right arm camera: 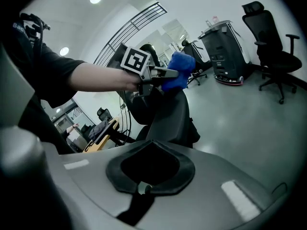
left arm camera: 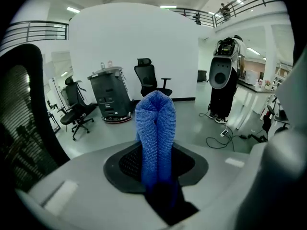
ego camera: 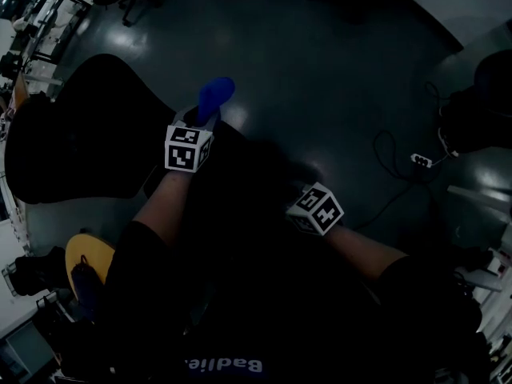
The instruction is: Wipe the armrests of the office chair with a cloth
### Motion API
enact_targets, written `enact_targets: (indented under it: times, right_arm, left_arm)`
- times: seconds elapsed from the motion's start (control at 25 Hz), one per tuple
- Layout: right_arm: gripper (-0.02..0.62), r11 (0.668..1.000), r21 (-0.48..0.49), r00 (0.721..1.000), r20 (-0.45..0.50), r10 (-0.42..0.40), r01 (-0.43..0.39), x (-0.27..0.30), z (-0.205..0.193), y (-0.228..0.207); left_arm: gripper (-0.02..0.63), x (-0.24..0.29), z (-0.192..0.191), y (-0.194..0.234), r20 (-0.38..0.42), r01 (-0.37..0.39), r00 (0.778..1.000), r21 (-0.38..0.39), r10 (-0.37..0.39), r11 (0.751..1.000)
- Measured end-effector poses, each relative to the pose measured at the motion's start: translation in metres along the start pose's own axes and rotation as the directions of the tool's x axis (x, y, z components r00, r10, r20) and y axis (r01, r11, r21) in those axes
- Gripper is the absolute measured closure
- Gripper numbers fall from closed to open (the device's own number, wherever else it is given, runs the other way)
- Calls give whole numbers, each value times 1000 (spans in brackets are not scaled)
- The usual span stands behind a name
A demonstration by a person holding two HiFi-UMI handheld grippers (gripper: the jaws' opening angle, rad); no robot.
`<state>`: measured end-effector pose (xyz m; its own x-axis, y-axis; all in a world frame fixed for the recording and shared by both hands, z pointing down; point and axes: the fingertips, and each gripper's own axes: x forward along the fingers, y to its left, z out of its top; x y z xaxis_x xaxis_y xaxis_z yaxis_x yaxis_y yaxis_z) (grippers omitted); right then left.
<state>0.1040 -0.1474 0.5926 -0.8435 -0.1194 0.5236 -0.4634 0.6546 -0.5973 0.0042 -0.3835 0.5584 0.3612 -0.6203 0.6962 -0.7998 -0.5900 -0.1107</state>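
Clamping blue cloth (left arm camera: 155, 128), left gripper (ego camera: 206, 112) hangs beside office chair (ego camera: 72, 134) backrest edge; right gripper (right arm camera: 149, 170) closed, empty; open floor (ego camera: 320, 70) ahead.

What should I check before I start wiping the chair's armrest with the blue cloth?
1. The left hand-held gripper holds the blue cloth: ok, jaws clamped on it.
2. The right hand-held gripper is free: ok, nothing between its jaws.
3. The cloth is on an armrest: not ok, it is held up beside the office chair backrest.
4. The armrest is in sight: cannot tell, the head view is too dark.
5. The power strip is out of the way: ok, on the floor off to the right.
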Motion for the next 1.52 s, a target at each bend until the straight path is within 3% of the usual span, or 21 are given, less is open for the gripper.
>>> enact_targets:
  times: [0.16,0.88,1.52]
  right_arm:
    - [592,1000,14,1000,12,0,0,-7,-4,-3]
    - [592,999,40,1000,24,7,-8,-9,-13,0]
    - [592,998,55,999,33,20,-22,-7,-22,6]
  left_arm:
    - [474,19,-6,-24,-32,41,999,6,-41,999]
    - [476,8,-12,-78,-11,75,997,27,-74,997]
    - [476,-27,-21,-179,2,217,976,47,-217,975]
